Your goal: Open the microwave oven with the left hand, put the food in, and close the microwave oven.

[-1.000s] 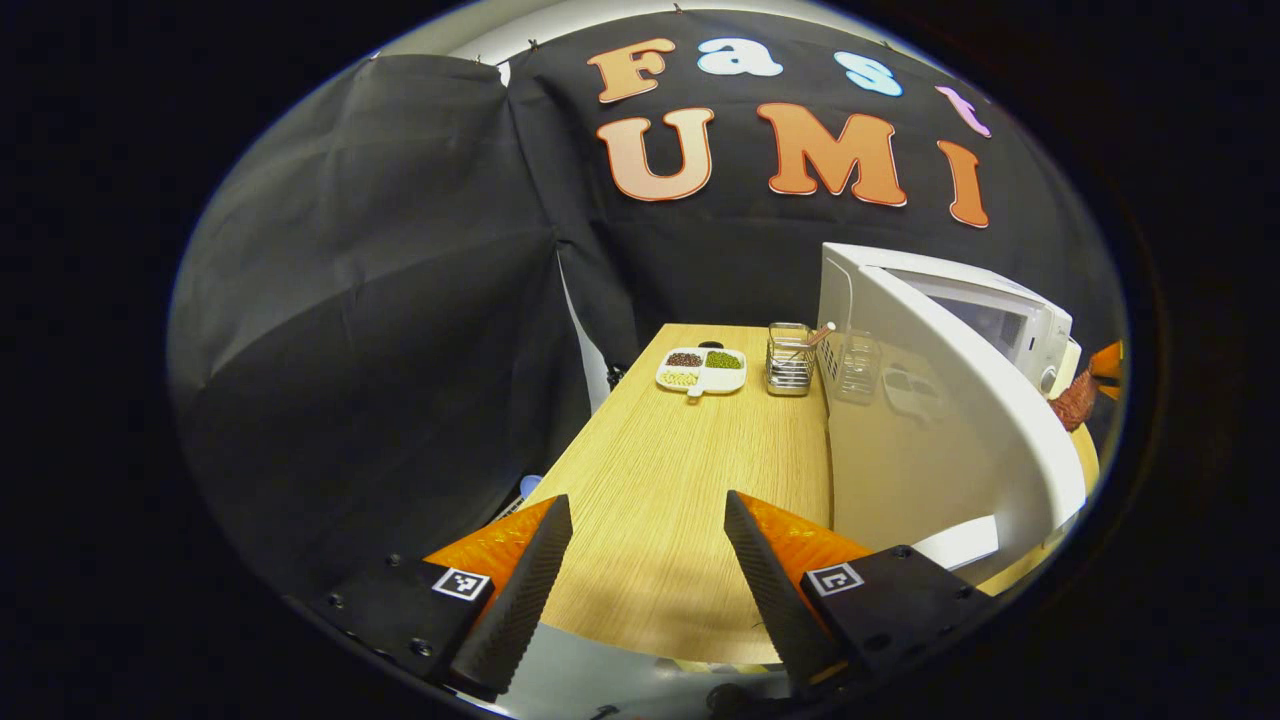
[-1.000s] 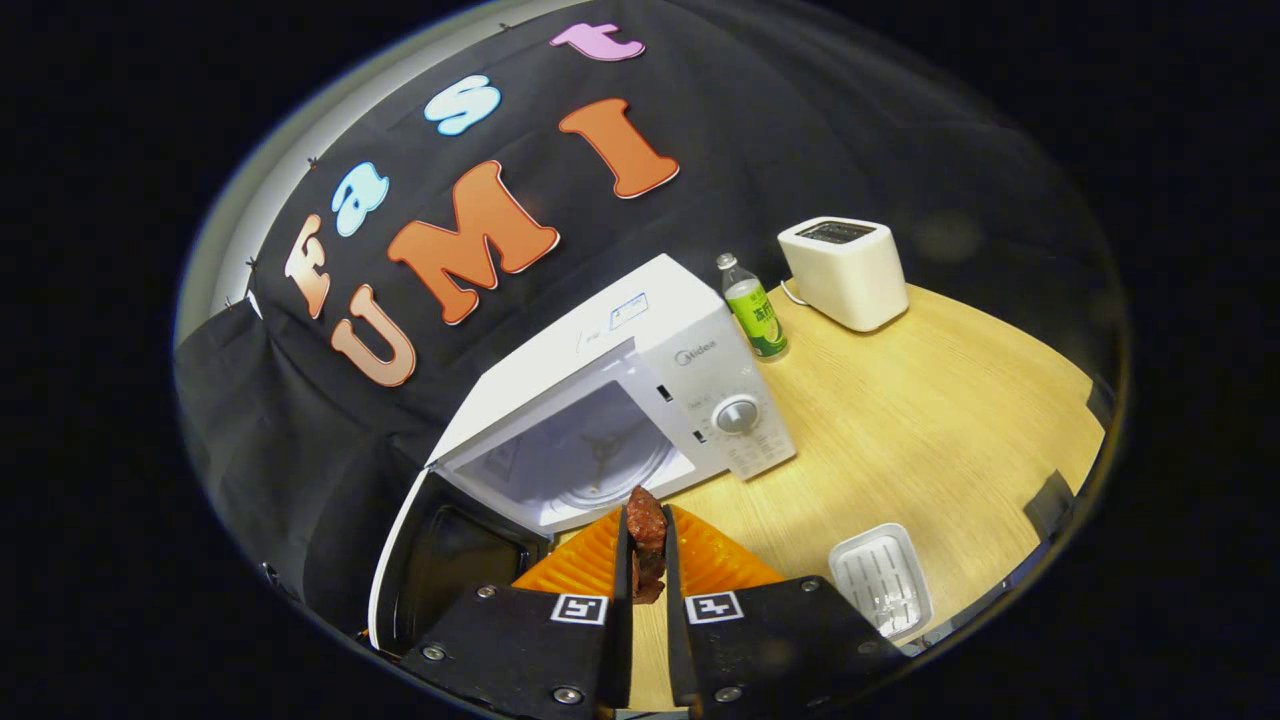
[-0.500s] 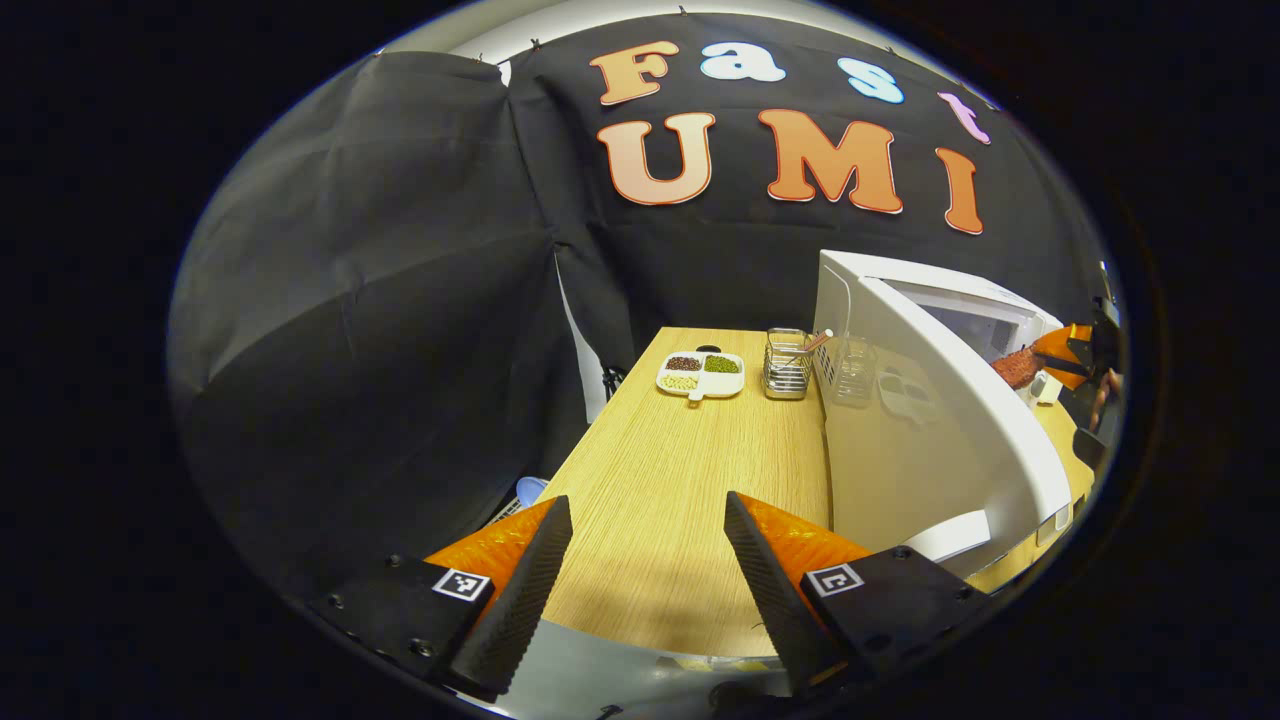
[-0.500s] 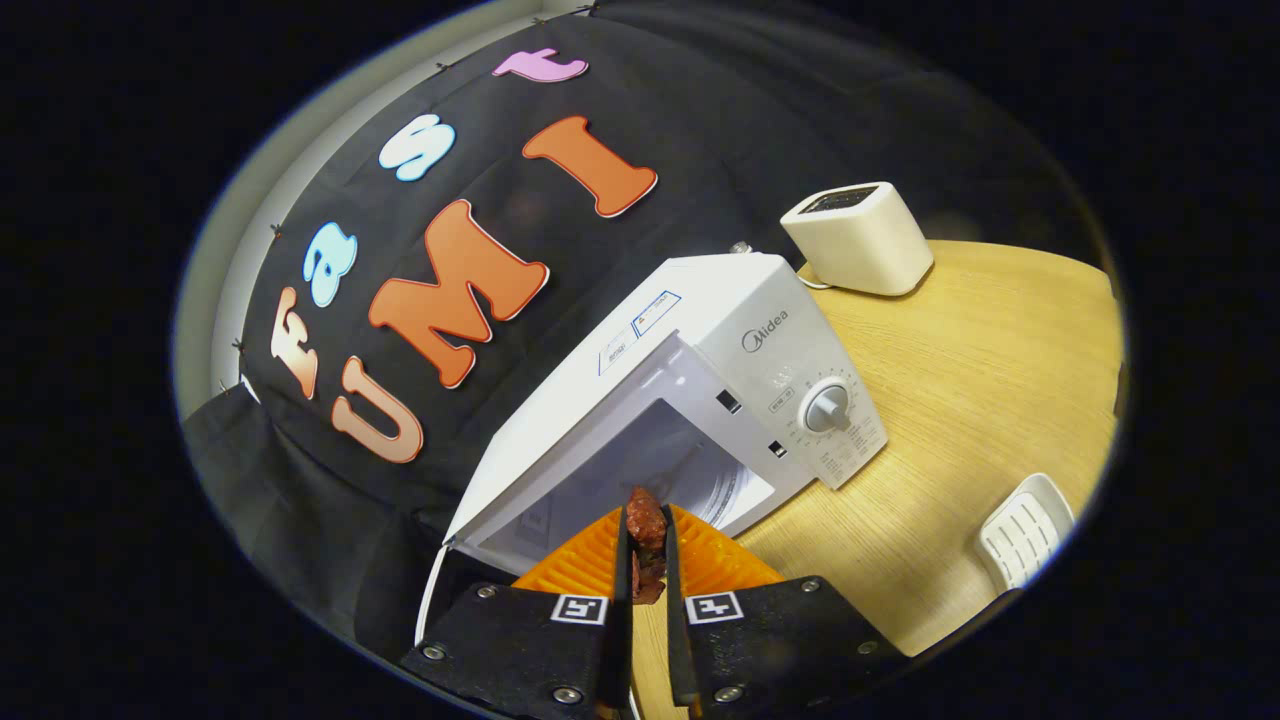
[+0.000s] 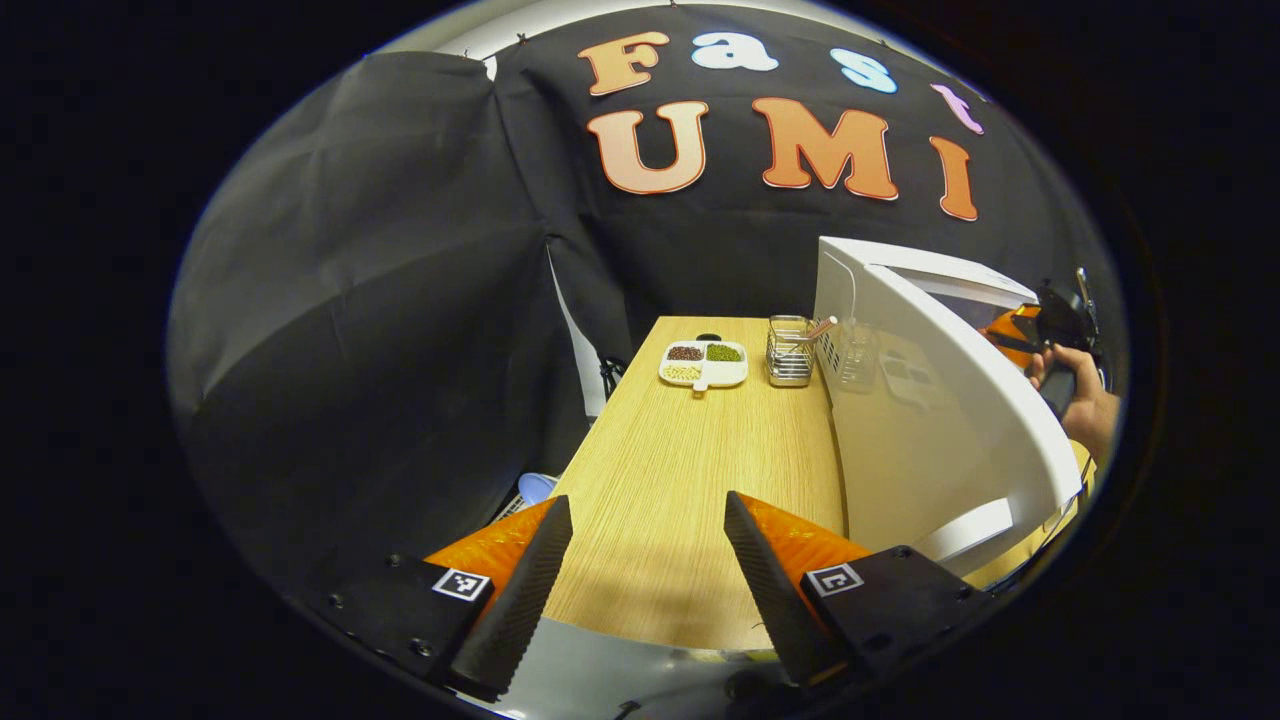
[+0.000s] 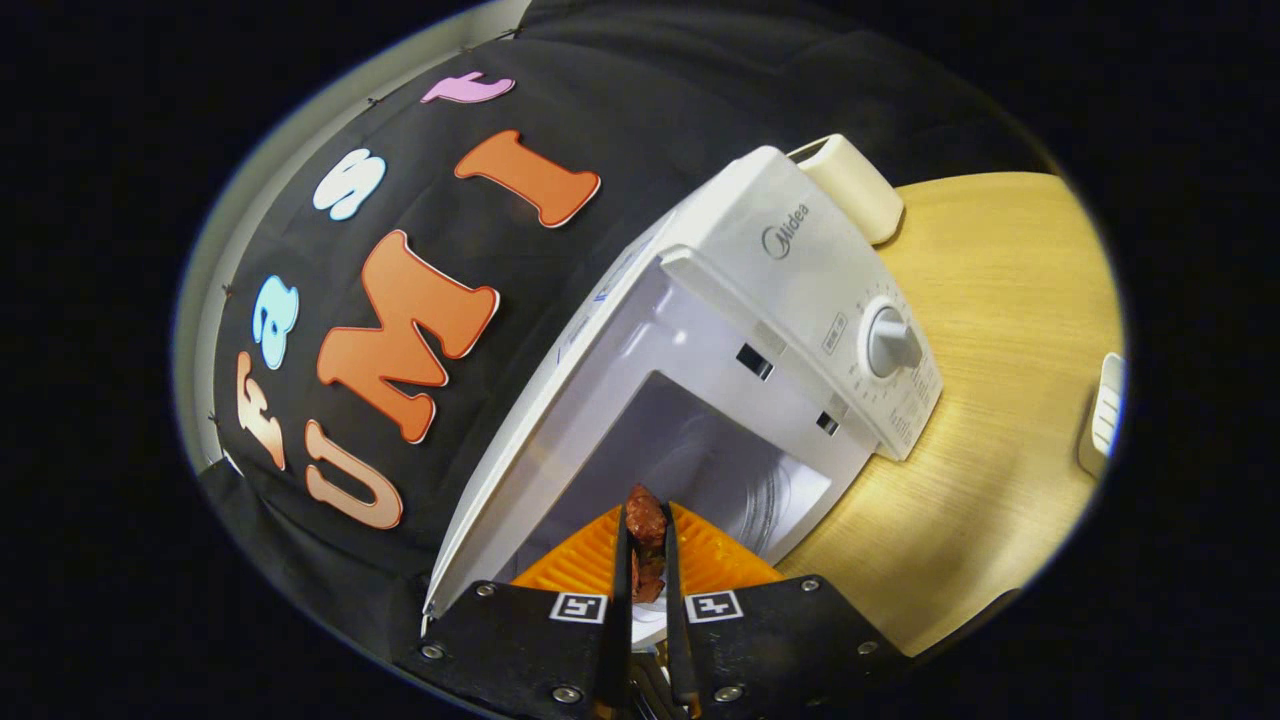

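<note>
While the food (image 6: 645, 530), a dark reddish lump, was pinched between the two fingers of the right gripper (image 6: 645, 560), it sat right at the mouth of the microwave oven (image 6: 760, 330), just short of the cavity floor and the glass turntable (image 6: 770, 500) inside. The step in hand looked to be the placing itself, and doing it well would have meant carrying the lump on past the sill, keeping it low and level, and letting go only once it was over the middle of the turntable, not on its edge. The cavity's upper lip and the latch slots beside the dial (image 6: 890, 345) were close to the line of travel, so a straight, centred entry seemed wisest. In the left gripper view the door (image 5: 960, 420) stood swung wide, with the hand (image 5: 1085, 405) holding the right gripper beyond its top edge. The left gripper (image 5: 640, 560) hung over the wooden surface (image 5: 690, 470) with its fingers spread and nothing between them, well placed to push the door shut later. Farther off stood a divided dish (image 5: 703, 363) and a wire holder (image 5: 790, 352), clear of the work.
</note>
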`<state>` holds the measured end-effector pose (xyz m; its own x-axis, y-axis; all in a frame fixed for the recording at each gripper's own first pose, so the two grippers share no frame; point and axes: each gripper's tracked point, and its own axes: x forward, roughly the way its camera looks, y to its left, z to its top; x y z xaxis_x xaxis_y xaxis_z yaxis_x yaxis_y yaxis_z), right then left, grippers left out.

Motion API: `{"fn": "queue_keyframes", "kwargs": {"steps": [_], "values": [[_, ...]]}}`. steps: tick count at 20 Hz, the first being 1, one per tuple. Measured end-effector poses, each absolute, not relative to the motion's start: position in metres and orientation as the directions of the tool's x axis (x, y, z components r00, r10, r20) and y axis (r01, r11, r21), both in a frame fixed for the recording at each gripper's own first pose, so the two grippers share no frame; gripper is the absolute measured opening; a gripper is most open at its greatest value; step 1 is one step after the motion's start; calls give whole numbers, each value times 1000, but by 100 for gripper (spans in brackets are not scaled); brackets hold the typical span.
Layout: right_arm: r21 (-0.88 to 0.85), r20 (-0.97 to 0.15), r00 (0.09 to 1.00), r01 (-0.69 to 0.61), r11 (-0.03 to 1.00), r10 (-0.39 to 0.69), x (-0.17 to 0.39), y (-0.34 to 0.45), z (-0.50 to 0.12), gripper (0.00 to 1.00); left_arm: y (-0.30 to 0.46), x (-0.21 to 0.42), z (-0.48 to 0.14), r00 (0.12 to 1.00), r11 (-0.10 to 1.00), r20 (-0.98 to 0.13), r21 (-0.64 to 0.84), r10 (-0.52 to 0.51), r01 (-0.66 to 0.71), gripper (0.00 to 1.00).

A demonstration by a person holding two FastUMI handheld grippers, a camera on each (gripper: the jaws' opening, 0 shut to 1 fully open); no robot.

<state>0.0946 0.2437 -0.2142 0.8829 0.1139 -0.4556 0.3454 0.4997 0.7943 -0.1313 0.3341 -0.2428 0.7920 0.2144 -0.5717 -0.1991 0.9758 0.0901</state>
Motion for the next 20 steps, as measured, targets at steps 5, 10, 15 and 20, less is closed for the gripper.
{"fn": "queue_keyframes", "kwargs": {"steps": [5,10,15,20], "values": [[790,-501,863,430,438,56,120,261,-240,14,344,-137,-241,784,971,-576,96,233,-218,99],[764,-555,832,505,402,10,133,270,-264,14,361,-152,-235,770,961,-577,125,271,-245,99],[752,-588,809,532,390,29,151,276,-284,15,361,-159,-238,761,961,-589,128,271,-244,99],[650,-669,742,571,501,23,124,265,-300,40,342,-146,-237,780,973,-583,106,227,-204,99]]}}
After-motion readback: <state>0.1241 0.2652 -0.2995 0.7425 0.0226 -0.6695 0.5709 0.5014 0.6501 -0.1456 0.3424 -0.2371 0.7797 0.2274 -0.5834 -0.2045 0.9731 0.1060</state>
